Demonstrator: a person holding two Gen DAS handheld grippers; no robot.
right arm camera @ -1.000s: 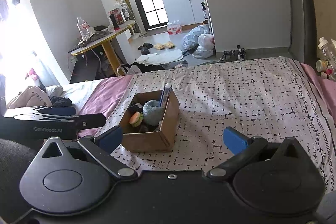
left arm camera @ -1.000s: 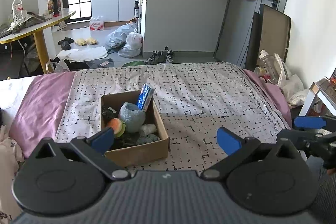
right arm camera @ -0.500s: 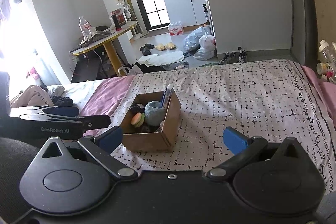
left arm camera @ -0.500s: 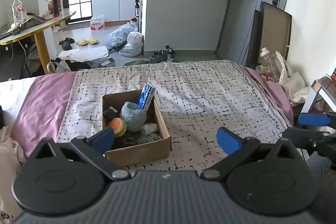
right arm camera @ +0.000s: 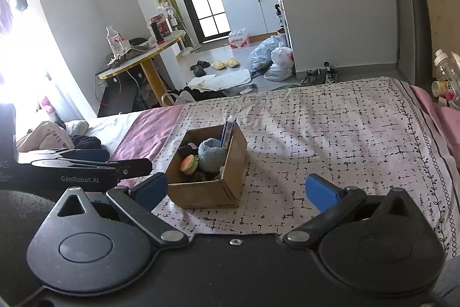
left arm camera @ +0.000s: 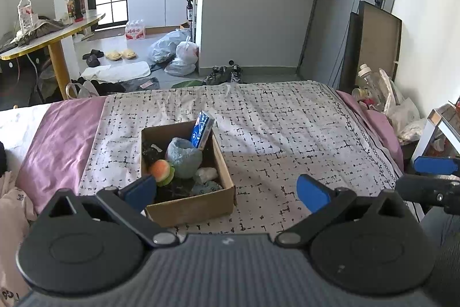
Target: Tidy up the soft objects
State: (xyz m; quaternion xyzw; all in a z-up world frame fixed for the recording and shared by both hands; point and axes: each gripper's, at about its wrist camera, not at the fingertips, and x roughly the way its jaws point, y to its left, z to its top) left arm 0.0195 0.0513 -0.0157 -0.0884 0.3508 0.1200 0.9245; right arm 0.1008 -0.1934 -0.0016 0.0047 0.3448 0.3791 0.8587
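Cardboard box (left arm camera: 189, 205) sits on the patterned bedspread (left arm camera: 287, 134) ahead of both my grippers, packed with soft things: a blue-grey plush (left arm camera: 184, 156), an orange-and-green plush (left arm camera: 162, 169) and a blue packet (left arm camera: 202, 128) standing against its far right wall. My left gripper (left arm camera: 227, 192) is spread wide with nothing in it; the box lies between its fingertips and a little beyond, nearer the left one. My right gripper (right arm camera: 234, 190) is equally wide and empty, with the box (right arm camera: 207, 192) just past its left fingertip. Neither touches the box.
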